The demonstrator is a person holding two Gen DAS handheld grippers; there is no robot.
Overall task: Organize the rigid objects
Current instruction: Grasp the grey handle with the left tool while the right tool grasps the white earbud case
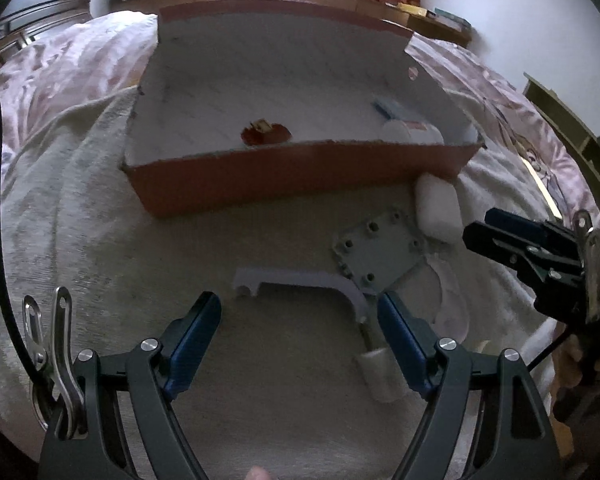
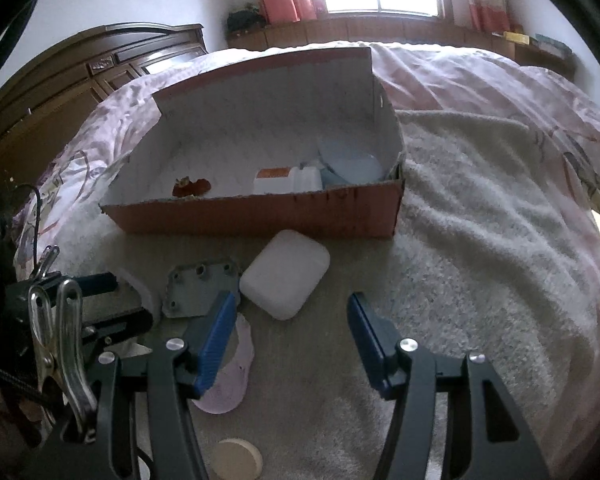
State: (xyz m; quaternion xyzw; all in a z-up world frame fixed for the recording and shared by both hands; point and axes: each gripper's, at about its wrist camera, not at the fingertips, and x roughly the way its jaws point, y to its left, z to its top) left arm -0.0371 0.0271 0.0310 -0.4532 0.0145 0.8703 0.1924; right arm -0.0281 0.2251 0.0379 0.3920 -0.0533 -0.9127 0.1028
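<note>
One open box (image 2: 260,216) on a white blanket (image 2: 480,240), bedroom with a window. Loose in front of it: one white case (image 2: 285,274), one plate (image 2: 198,290), one handle (image 1: 300,282). Left gripper (image 1: 300,320) and right gripper (image 2: 292,320) both spread, nothing in them.

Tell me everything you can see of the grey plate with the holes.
The grey plate is a flat, roughly square piece with clipped corners, matte like metal or hard plastic. Round holes sit near its corners and edges. It lies flat on the cream blanket, in front of the cardboard box and just left of the white rounded case. In the left wrist view one corner overlaps the white bracket. No tongs touch it.
</note>
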